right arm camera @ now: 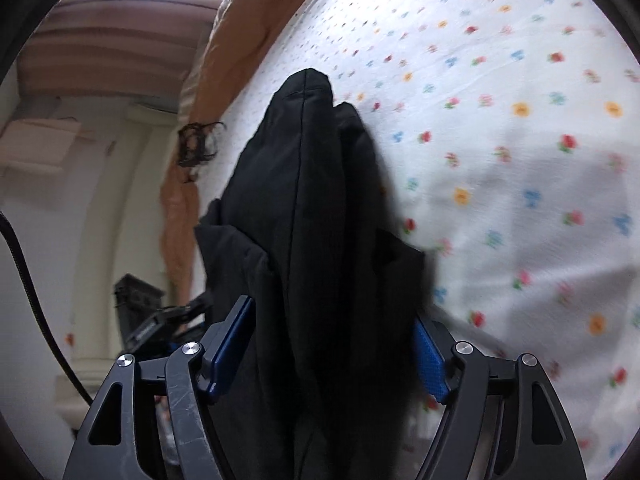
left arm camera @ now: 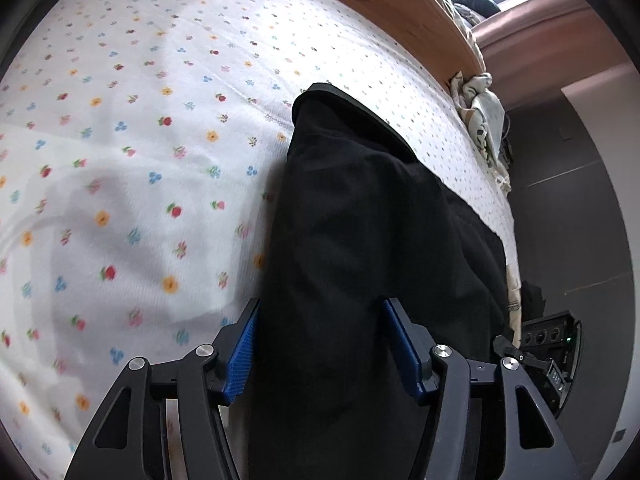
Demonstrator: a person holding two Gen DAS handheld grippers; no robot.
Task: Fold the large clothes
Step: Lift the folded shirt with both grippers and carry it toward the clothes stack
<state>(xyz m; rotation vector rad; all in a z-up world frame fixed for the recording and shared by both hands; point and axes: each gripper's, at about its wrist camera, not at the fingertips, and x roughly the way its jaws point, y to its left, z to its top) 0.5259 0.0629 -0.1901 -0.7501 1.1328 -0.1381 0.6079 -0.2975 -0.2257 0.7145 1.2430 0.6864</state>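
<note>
A large black garment (left arm camera: pixel 360 240) lies folded in a long strip on the flowered bed sheet (left arm camera: pixel 140 160), near the bed's edge. My left gripper (left arm camera: pixel 324 352) hovers low over its near end with the jaws wide. The cloth fills the gap between the blue pads (left arm camera: pixel 242 356) and spreads past the right one. In the right wrist view the same garment (right arm camera: pixel 312 200) rises in bunched folds. My right gripper (right arm camera: pixel 332 344) straddles it with the jaws apart, and a fold hides the tip of its right pad (right arm camera: pixel 430 360). I see neither pair of pads pinching the cloth.
An orange blanket (left arm camera: pixel 400 4) runs along the far side of the bed, with crumpled pale cloth (left arm camera: pixel 484 112) at its end. Beyond the bed's edge are dark floor and a black device (left arm camera: pixel 552 344). A black cable (right arm camera: pixel 32 272) hangs at the left of the right wrist view.
</note>
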